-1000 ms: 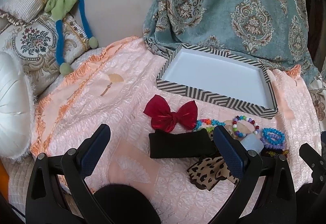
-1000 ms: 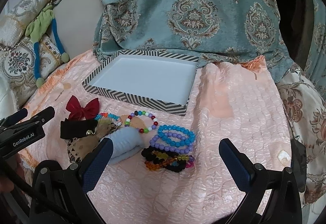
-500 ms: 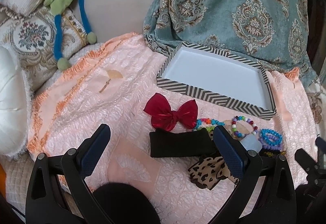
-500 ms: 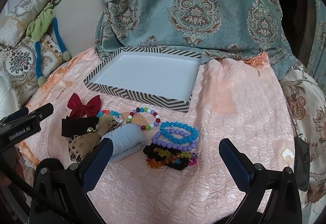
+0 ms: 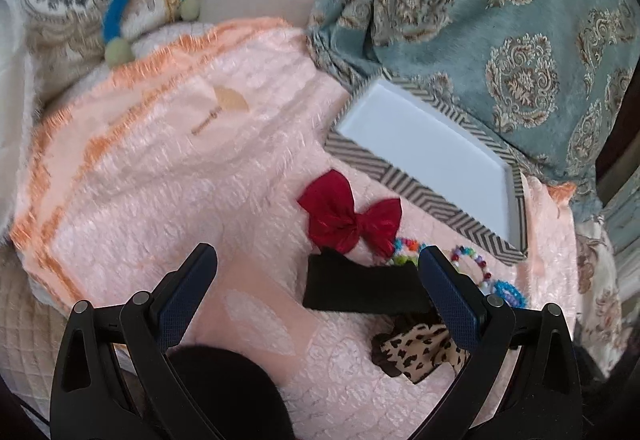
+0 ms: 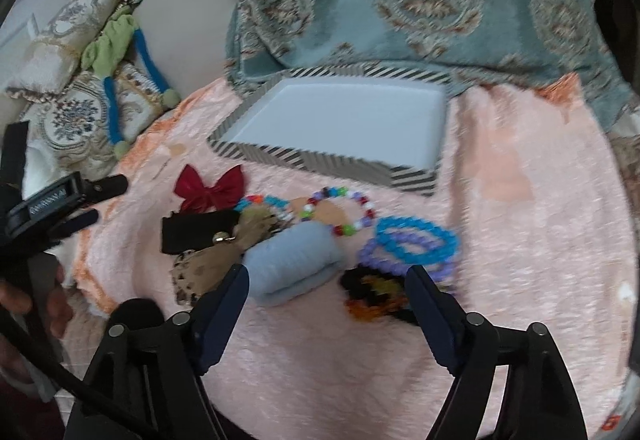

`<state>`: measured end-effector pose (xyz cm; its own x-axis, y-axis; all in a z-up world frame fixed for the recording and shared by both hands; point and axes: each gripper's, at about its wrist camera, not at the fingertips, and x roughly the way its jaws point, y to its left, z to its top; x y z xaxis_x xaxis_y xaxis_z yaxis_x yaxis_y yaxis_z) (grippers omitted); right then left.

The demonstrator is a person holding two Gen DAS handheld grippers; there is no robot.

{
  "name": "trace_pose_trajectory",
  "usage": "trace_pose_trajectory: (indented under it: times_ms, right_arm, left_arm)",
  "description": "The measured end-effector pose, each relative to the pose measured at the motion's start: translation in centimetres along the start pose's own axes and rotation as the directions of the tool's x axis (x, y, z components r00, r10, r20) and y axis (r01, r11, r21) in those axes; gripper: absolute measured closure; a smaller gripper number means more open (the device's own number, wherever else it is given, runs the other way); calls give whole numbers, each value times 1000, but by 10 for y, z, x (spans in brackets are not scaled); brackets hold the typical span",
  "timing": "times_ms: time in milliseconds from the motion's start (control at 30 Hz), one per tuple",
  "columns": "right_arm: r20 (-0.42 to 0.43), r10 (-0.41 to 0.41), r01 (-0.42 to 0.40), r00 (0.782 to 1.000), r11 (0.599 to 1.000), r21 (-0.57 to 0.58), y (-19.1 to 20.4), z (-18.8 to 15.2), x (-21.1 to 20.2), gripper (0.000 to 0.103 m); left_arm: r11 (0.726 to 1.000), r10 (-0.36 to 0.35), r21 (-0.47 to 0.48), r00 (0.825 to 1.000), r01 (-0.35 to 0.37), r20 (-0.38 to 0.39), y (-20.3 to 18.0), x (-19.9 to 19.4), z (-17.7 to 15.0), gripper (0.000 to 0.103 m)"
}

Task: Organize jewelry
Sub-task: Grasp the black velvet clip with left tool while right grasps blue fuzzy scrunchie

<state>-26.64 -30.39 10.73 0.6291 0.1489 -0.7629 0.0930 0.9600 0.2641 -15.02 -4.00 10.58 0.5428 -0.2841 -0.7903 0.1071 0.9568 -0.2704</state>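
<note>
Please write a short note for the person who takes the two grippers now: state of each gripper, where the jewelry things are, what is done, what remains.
Left gripper: jaws open, holding nothing, above the black band and red bow.
Right gripper: jaws open, holding nothing, near the dark bracelets and grey-blue pouch.
All items lie on the pink blanket in front of the striped tray: multicolour bead bracelet, blue bracelet, purple bracelet, leopard scrunchie.
Done: nothing is in the tray.
Left: move every piece into the tray.

Our right gripper spread wide above the peach blanket, our fingers framing a light blue fabric roll, blue and purple beaded bracelets, striped white tray behind
</note>
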Motion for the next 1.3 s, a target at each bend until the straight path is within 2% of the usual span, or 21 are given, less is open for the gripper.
trace_pose_trajectory:
  times_ms: [67,233,467,600,733,833,900,933,967,1033,1067,1100,1200,1300]
  right_arm:
    - [-21,35,-35,999,999,9,3,-1,11,38]
    - [-64,65,-63,996,997,39,2,-2,33,43]
    - [-99,110,-100,989,990,104,-2,3,57,43]
    - [-112,114,-105,987,991,83,4,5,69,43]
    - [-95,117,-111,989,992,67,4,5,77,54]
    - [-78,121,-117,990,992,51,4,5,75,63]
    - [-69,118,-116,991,993,33,5,5,72,70]
    - [-65,118,-117,991,993,25,6,5,70,75]
    - [-59,116,-116,991,993,18,7,6,68,82]
    - [-49,116,-116,992,993,10,6,6,62,90]
    - [-46,119,-118,992,993,10,6,5,60,90]
    - [-41,118,-118,992,993,9,6,5,57,91]
    - [-27,111,-111,993,994,-6,7,4,49,92]
    - [-15,113,-113,993,994,-8,7,4,41,93]
  left_arm:
    - [1000,-6,7,999,6,-42,0,10,-2,1]
    - [1000,2,13,997,-1,-80,0,29,-9,2]
    - [998,43,57,995,-38,-87,-4,47,-13,1]
    - [997,58,65,993,-52,-98,-5,59,-14,1]
    - [996,59,71,992,-51,-112,-6,68,-15,2]
    - [996,40,81,992,-30,-123,-8,72,-16,15]
    - [997,12,83,989,1,-149,-11,76,-17,42]
    - [996,-7,82,986,20,-164,-12,79,-18,48]
    - [996,-29,82,985,44,-173,-14,79,-20,58]
    - [994,-17,102,988,33,-151,-17,76,-22,66]
    - [994,-14,108,990,30,-143,-18,74,-23,78]
    - [994,-20,107,990,35,-139,-17,71,-23,83]
    - [993,-76,77,987,87,-140,-13,62,-21,87]
    - [992,-85,80,989,95,-120,-13,50,-19,88]
